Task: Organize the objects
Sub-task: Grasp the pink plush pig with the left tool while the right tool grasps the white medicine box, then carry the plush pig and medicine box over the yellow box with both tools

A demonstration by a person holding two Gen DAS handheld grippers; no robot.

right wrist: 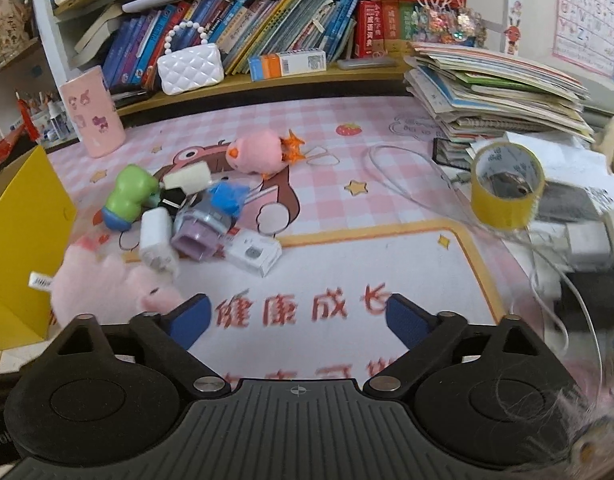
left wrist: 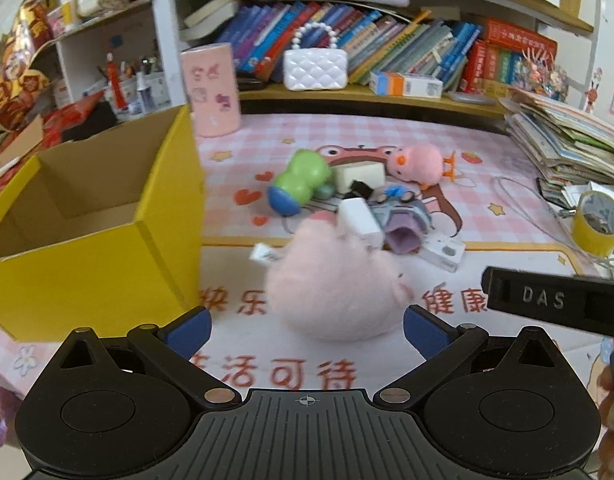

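Note:
A big pink plush toy (left wrist: 335, 284) lies on the desk mat just ahead of my open left gripper (left wrist: 307, 330), between its blue fingertips but not touched. It also shows at the left of the right wrist view (right wrist: 103, 284). Behind it is a pile: a green and blue toy (left wrist: 299, 184), a white charger (left wrist: 359, 220), a purple and grey gadget (left wrist: 403, 224), a white box (left wrist: 443, 254) and a pink chick plush (left wrist: 419, 162). An open yellow cardboard box (left wrist: 107, 264) stands at the left. My right gripper (right wrist: 297, 320) is open and empty over the mat.
A pink cylinder cup (left wrist: 213, 88) and a white quilted purse (left wrist: 315, 68) stand at the back by the bookshelf. A stack of books (right wrist: 495, 92), a yellow tape roll (right wrist: 505, 188) and cables (right wrist: 407, 184) crowd the right side.

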